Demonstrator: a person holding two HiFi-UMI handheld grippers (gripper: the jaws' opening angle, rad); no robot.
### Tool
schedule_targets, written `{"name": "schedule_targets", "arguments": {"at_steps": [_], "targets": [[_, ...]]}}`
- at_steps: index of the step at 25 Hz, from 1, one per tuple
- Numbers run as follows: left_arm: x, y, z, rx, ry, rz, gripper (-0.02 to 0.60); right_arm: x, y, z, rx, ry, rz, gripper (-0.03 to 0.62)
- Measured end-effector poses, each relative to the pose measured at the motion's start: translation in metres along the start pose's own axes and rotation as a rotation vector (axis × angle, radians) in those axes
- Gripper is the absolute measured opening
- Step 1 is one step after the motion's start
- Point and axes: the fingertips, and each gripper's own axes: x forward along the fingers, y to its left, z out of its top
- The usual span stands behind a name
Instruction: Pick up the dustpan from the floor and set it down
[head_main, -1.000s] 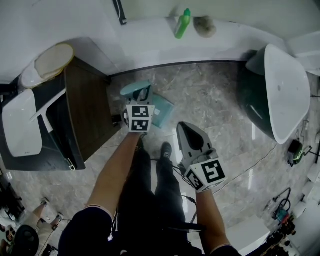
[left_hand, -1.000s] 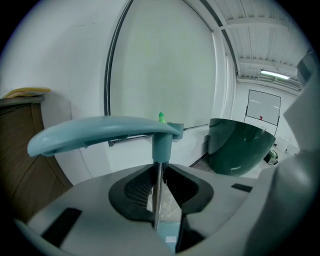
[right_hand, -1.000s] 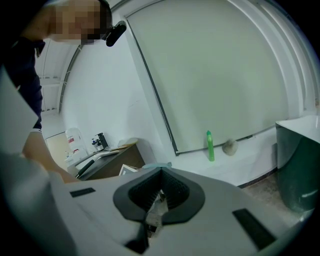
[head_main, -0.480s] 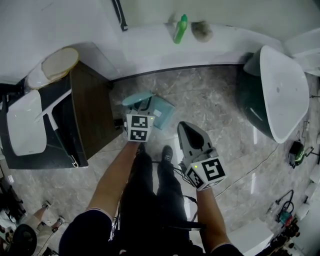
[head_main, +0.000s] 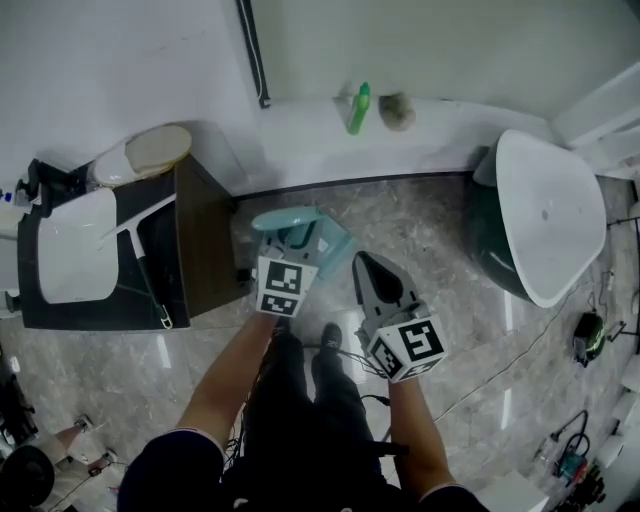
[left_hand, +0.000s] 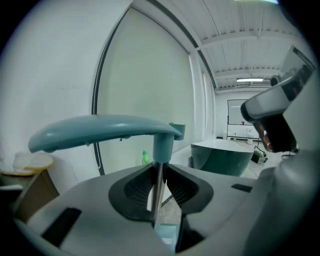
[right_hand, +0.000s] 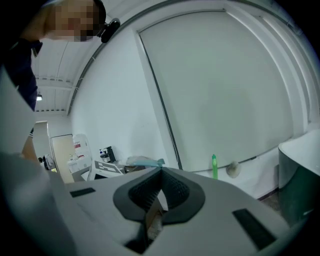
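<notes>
Now, dustpan: the blue-green plastic dustpan (head_main: 305, 230) hangs up off the floor, held by its thin stem.
Left gripper: the left gripper (head_main: 288, 254) is squeezed tight on that stem, under the curved handle.
Right gripper: the right gripper (head_main: 372, 272) is pinched closed with nothing in it, just beside the dustpan.
Below: grey stone floor (head_main: 425, 215).
Sides: dark wooden cabinet (head_main: 203, 245) near on the left; white and dark green tub (head_main: 545, 215) well apart on the right.

Dustpan (head_main: 334, 238) — pan mostly hidden under my left gripper (head_main: 290, 245) in the head view; pale lump (head_main: 397, 111) beside green bottle (head_main: 359, 108) on the ledge (head_main: 300, 125) — too small to identify.
</notes>
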Motion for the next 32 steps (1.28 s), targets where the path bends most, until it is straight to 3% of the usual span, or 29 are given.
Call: {"name": "schedule_targets", "arguments": {"at_steps": [7,14,22,32], "targets": [[-0.041,-0.01,0.095,0.037,-0.071,-0.031,0.098,-0.026,0.007,0.046,-0.046,-0.074,0.008,0.006],[-0.083,-0.031,0.151,0.055,-0.109,-0.074,0.099,-0.048,0.013,0.077,-0.074,-0.118,0.013,0.006],[-0.112,-0.046,0.185,0.061,-0.139,-0.088,0.099,-0.064,0.016,0.1,-0.098,-0.151,0.031,0.006],[-0.129,-0.059,0.186,0.075,-0.134,-0.081,0.098,-0.068,0.03,0.106,-0.108,-0.171,0.082,0.006]]}}
